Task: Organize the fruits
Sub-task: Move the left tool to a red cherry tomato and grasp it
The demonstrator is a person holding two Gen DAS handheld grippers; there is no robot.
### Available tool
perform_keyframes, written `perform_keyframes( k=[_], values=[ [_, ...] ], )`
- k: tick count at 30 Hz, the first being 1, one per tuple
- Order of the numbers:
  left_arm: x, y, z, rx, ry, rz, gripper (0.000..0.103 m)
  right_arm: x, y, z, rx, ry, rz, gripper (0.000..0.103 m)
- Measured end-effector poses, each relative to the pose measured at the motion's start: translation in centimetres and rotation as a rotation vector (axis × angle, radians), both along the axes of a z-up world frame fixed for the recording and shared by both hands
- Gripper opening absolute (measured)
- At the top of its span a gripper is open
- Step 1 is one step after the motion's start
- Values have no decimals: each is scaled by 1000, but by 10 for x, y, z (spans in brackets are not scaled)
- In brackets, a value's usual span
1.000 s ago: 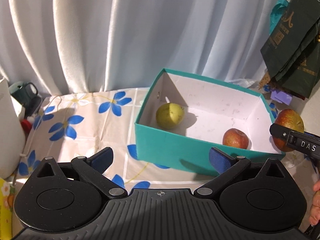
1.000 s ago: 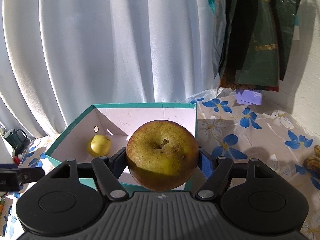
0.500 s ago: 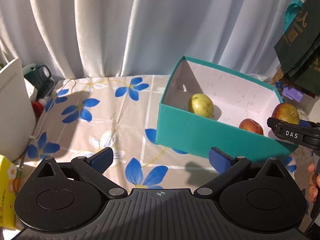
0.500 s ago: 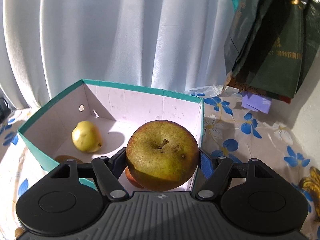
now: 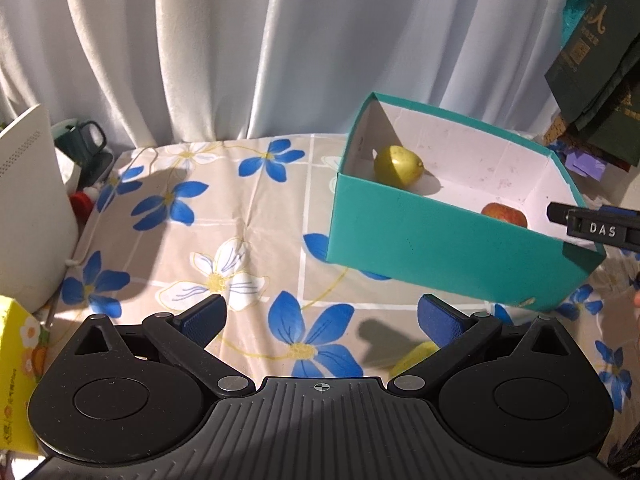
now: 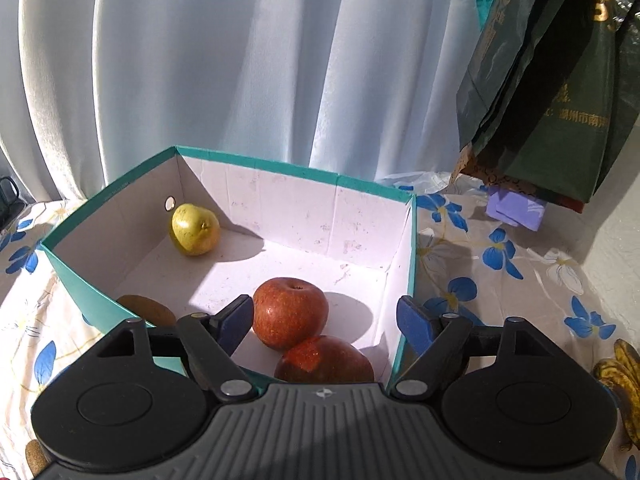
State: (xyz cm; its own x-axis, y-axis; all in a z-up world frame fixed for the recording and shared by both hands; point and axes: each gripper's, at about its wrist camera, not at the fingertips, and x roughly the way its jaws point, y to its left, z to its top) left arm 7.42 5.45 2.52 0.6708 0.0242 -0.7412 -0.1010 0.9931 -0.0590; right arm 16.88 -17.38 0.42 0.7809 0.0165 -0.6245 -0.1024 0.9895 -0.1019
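Note:
A teal box with a white inside stands on the flowered cloth; it also shows in the left wrist view. Inside lie a yellow-green pear, a red apple and a second reddish apple just below my right gripper, which is open and empty over the box's near corner. My left gripper is open and empty above the cloth, left of the box. A yellow fruit lies by its right finger.
A brown kiwi lies outside the box's near wall. Bananas lie at the far right. Dark green bags hang at the upper right. A white appliance, a dark mug and a yellow carton stand at the left.
My right gripper has opened and let go of the apple, which now lies in the box beside the red one. My left gripper has drawn back and left from the box.

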Motion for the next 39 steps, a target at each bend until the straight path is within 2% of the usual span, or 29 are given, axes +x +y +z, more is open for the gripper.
perform_keyframes(
  k=[4, 7, 12, 20, 25, 36, 39],
  values=[
    [-8, -3, -3, 21, 5, -53, 103, -25, -10, 17, 51, -40, -2, 89],
    [-15, -3, -6, 2, 22, -81, 103, -48, -17, 26, 96, -37, 29, 91],
    [-28, -4, -14, -9, 51, -115, 103, -82, -24, 25, 95, -15, 40, 92],
    [-62, -13, -31, 112, 68, -187, 103, -131, -24, 15, 102, 34, 96, 92],
    [-79, -11, -39, 147, 71, -182, 103, -150, -19, 14, 101, 49, 116, 92],
    [-94, -12, -58, 140, 71, -202, 103, -166, -14, 17, 88, 47, 105, 92],
    [-95, -7, -60, 110, 84, -203, 102, -168, -14, 18, 83, 48, 97, 92]
  ],
)
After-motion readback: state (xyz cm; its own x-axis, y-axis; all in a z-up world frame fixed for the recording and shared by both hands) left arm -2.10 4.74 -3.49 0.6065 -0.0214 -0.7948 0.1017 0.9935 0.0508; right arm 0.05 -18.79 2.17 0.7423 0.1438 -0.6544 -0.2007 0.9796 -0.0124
